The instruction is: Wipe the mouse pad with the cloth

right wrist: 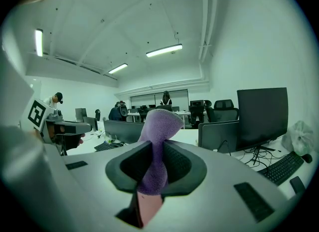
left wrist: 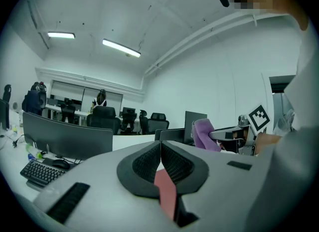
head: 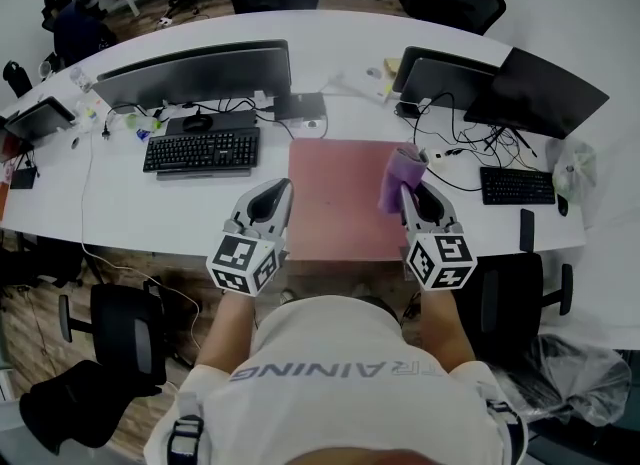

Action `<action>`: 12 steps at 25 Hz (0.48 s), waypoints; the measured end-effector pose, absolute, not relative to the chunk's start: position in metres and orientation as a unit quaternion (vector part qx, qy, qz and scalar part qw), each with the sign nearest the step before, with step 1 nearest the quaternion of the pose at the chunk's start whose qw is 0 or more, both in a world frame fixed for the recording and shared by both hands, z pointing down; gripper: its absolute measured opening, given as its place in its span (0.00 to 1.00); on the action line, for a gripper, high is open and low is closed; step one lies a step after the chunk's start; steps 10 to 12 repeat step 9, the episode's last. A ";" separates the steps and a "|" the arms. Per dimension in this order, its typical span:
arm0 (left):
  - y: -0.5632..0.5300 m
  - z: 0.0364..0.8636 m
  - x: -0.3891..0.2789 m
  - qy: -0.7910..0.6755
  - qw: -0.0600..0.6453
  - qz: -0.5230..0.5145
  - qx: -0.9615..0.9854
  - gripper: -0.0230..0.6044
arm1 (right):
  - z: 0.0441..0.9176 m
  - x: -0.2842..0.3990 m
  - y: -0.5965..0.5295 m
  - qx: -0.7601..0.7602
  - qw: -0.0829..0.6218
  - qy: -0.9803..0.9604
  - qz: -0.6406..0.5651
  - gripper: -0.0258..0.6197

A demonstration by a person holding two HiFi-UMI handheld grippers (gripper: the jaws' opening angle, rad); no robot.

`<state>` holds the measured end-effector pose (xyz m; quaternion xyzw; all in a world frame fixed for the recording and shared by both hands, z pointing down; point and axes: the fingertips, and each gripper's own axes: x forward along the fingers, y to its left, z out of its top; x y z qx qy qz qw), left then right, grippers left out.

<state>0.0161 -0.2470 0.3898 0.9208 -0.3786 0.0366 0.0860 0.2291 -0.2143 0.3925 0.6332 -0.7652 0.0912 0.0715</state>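
Observation:
A reddish-pink mouse pad (head: 340,198) lies on the white desk (head: 110,203) in front of me, between two workstations. My right gripper (head: 408,189) is held above the pad's right edge, shut on a purple cloth (head: 402,177) that sticks up out of its jaws; the cloth (right wrist: 155,146) fills the gap between the pads in the right gripper view. My left gripper (head: 286,191) hovers at the pad's left edge, shut with nothing in it; its jaws meet in the left gripper view, with a strip of the pad (left wrist: 166,191) showing below them.
A black keyboard (head: 201,150) with a mouse (head: 197,123) and a monitor (head: 195,74) stand left of the pad. Two monitors (head: 500,83), cables and a second keyboard (head: 517,186) are on the right. Office chairs (head: 120,328) stand by the desk's near edge.

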 end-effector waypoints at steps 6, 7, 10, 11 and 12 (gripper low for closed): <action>-0.247 0.390 0.018 -0.380 0.091 0.036 0.920 0.09 | 0.389 0.226 -0.216 0.626 0.074 -0.771 0.085 0.18; -0.246 0.390 0.018 -0.380 0.091 0.036 0.920 0.09 | 0.388 0.225 -0.216 0.626 0.074 -0.772 0.085 0.18; -0.245 0.390 0.019 -0.379 0.092 0.036 0.920 0.09 | 0.387 0.224 -0.216 0.624 0.074 -0.773 0.084 0.18; -0.245 0.390 0.019 -0.379 0.092 0.036 0.920 0.09 | 0.387 0.224 -0.216 0.624 0.074 -0.773 0.084 0.18; -0.245 0.390 0.019 -0.379 0.092 0.036 0.920 0.09 | 0.387 0.224 -0.216 0.624 0.074 -0.773 0.084 0.18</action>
